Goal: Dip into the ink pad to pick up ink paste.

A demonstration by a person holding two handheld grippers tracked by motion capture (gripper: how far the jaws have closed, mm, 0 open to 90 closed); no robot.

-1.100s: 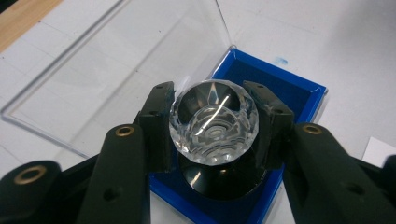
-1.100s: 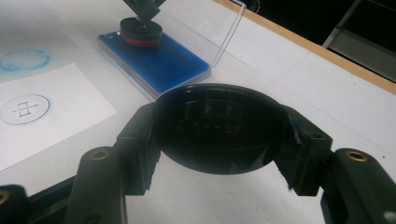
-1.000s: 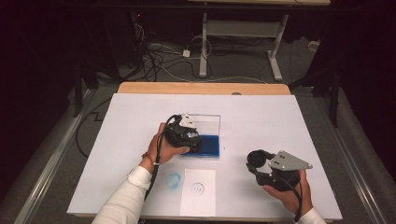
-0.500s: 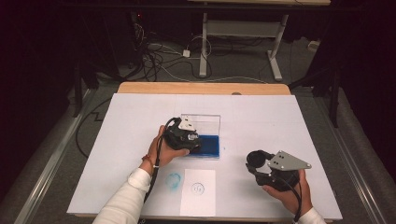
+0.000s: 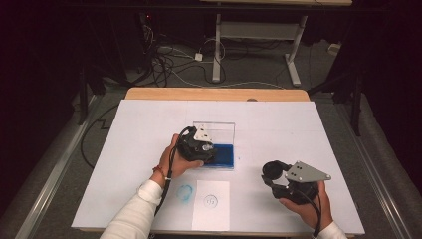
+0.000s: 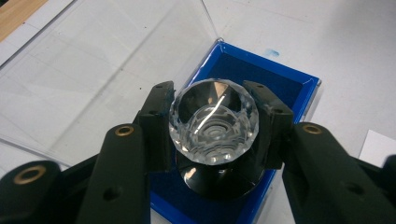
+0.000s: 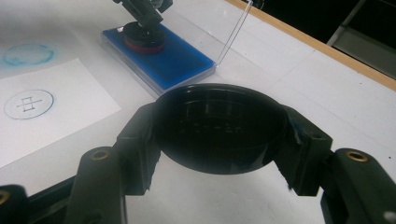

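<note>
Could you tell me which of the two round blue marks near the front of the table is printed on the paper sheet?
The ring with a cross inside sits on the paper sheet; the smudged blue ring lies left on the bare table.

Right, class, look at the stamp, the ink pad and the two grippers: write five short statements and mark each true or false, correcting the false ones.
1. The left gripper grips the stamp by its clear faceted knob. True.
2. The stamp is over the white paper. False: it sits at the blue ink pad.
3. The right gripper holds a round black lid. True.
4. The ink pad's clear cover is shut. False: it stands open.
5. The paper is blank. False: it bears a round mark.
</note>
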